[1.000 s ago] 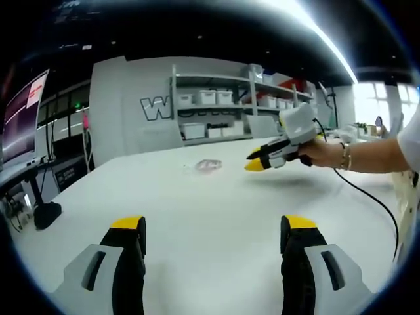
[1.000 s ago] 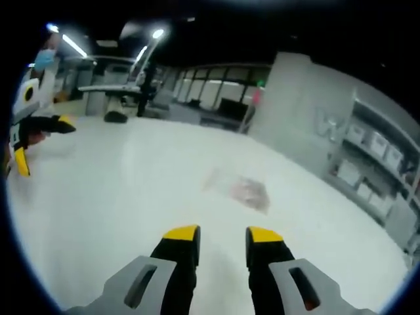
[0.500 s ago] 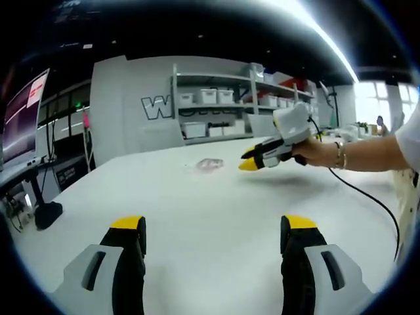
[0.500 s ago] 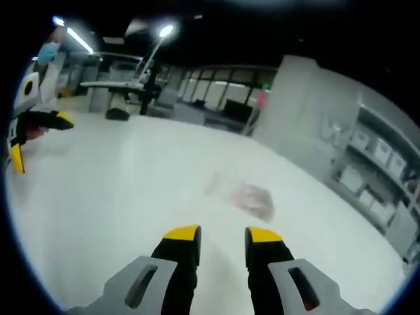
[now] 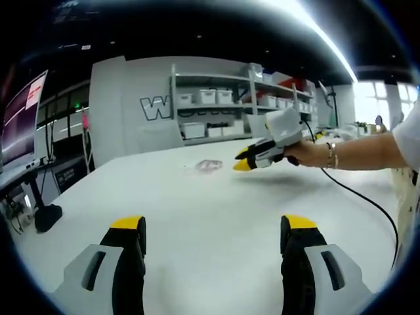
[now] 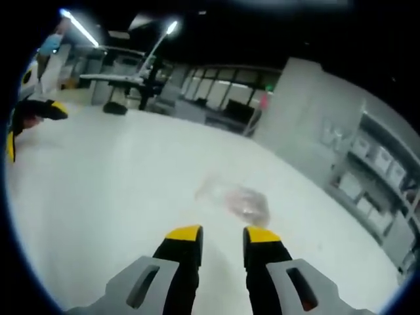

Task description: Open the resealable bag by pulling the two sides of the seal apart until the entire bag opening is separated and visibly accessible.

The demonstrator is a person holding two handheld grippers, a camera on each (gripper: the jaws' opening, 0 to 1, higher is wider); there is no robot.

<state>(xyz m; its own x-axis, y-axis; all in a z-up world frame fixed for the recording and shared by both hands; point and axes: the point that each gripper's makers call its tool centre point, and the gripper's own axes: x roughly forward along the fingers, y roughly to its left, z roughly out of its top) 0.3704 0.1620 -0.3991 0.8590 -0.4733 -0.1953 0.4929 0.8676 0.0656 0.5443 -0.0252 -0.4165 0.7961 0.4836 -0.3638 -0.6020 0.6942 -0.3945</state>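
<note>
- The left gripper (image 5: 215, 230) holds its yellow-tipped jaws wide apart with nothing between them, low over the white table (image 5: 216, 197).
- The right gripper (image 6: 222, 236) has its jaws set narrow, a small gap between the tips and nothing gripped.
- The resealable bag (image 6: 235, 200) lies flat on the table just beyond the right gripper's tips; it is clear, with something pinkish inside, and I cannot tell whether its seal is parted.
- In the left gripper view the same bag (image 5: 209, 165) is a small, pale patch well across the table, with the right gripper just beside it and its yellow tips aimed toward it.
- Nothing lies on the table between either gripper and the bag.
- Behind the table in the left gripper view stand a grey wall with large letters and shelves (image 5: 223, 108) stacked with white bins; a monitor (image 5: 23, 118) sits at that view's left edge.
- The left gripper view shows the person's hand (image 5: 298, 152) wrapped round the right gripper's handle, forearm stretched out level from the right, a bracelet (image 5: 331, 155) at the wrist, and a black cable (image 5: 367, 203) trailing down over the table.
- The right gripper view shows darker windows, ceiling lights and a far bench (image 6: 118, 82), and at its left edge the yellow tips of the left gripper.
- In the right gripper view the shelves appear at the right, blurred.
</note>
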